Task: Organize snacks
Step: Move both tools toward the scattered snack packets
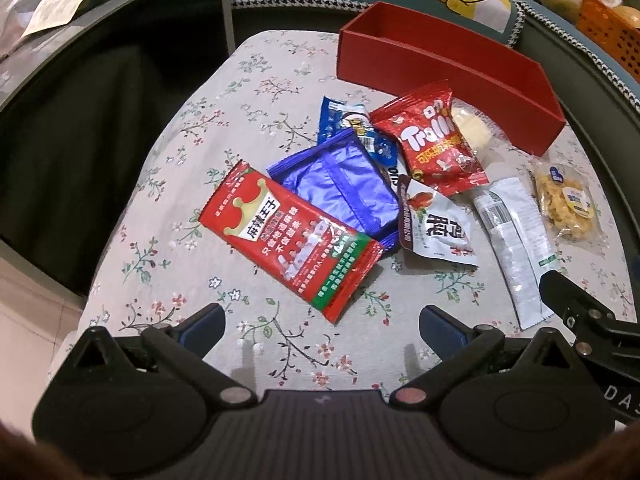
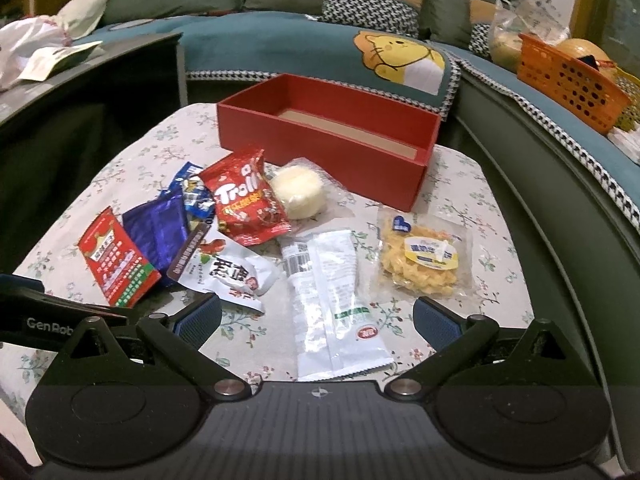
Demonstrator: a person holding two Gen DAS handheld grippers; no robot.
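- On the floral tablecloth (image 2: pixel 460 184): snack packets (image 2: pixel 248 200) heaped just beside the red box (image 2: pixel 320 148), none inside.
- Left gripper (image 1: pixel 322 326): spread wide, grasping nothing.
- Right gripper (image 2: pixel 318 314): spread wide over the white packet (image 2: pixel 332 304), not clamping it.

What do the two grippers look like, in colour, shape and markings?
Both are black. The left gripper and the right gripper each have a ribbed dark body, two round side housings, silver pivot pins, angled link arms with triangular holes, and blue textured pads. White "GenRob" lettering shows on the left one. No cables or sleeves are visible.
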